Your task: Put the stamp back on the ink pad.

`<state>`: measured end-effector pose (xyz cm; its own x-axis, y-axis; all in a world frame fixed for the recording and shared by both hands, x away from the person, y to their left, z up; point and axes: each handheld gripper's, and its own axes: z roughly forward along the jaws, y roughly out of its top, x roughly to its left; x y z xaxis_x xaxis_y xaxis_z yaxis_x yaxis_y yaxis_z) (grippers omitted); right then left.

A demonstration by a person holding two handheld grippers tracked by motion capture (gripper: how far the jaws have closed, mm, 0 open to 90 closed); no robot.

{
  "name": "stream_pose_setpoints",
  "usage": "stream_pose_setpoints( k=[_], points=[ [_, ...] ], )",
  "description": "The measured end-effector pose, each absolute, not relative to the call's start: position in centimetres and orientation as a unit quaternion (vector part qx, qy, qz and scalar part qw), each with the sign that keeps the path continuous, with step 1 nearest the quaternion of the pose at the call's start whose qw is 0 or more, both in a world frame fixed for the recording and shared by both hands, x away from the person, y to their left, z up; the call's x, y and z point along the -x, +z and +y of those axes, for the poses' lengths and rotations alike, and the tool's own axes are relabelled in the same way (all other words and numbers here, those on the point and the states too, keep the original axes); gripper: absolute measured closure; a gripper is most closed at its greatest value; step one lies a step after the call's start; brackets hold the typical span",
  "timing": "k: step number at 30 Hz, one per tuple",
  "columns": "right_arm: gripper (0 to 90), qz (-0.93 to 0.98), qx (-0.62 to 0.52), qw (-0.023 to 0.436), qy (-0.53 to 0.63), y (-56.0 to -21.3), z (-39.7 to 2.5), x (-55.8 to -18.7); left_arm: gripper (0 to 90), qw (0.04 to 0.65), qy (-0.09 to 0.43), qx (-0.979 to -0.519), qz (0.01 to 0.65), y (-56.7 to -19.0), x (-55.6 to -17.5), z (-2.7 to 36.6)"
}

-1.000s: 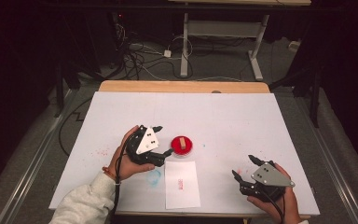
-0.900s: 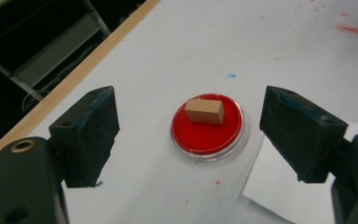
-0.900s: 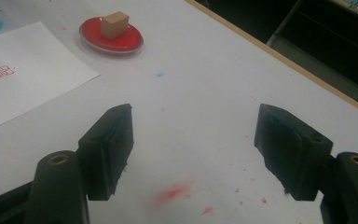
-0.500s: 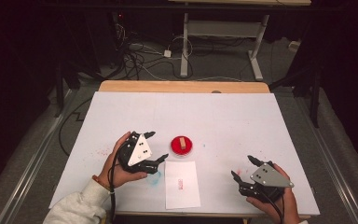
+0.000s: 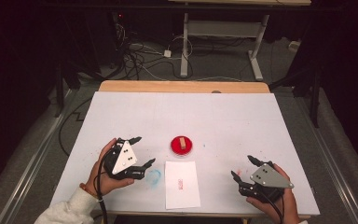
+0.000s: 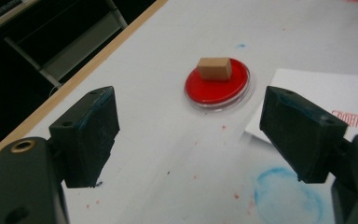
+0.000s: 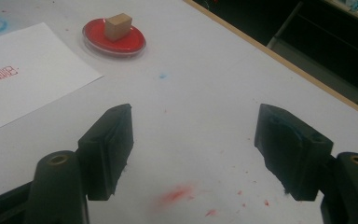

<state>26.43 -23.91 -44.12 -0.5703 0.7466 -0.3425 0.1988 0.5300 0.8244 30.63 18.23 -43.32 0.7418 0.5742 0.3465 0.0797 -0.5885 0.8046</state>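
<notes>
Facing the wooden stamp (image 6: 215, 68) on the red ink pad (image 5: 182, 146) | left gripper (image 5: 140, 151) wide open, empty, nearer | right gripper (image 5: 244, 169) open, empty, farther | paper (image 5: 182, 184) just beside pad

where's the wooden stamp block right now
The wooden stamp block stands on the red ink pad near the table's middle in the high view, just beyond the white paper, ahead of the left claw.

Both grippers, left (image 5: 142, 151) at lower left and right (image 5: 243, 169) at lower right, are black with grey three-cornered plates, brass-ringed screws and teal-smeared pads (image 6: 93, 135). White sleeve (image 5: 67, 211), orange wristband (image 5: 86, 191).
</notes>
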Motion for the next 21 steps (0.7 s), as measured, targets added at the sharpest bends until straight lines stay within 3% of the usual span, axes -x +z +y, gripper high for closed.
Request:
stream_pose_setpoints(
  k=[21],
  points=[
    [28.6,0.8,-0.298,0.357,0.38,-44.3,-24.0,-26.9,19.1,0.377,0.282,-0.847,0.246,-46.9,-28.8,21.6]
  ],
)
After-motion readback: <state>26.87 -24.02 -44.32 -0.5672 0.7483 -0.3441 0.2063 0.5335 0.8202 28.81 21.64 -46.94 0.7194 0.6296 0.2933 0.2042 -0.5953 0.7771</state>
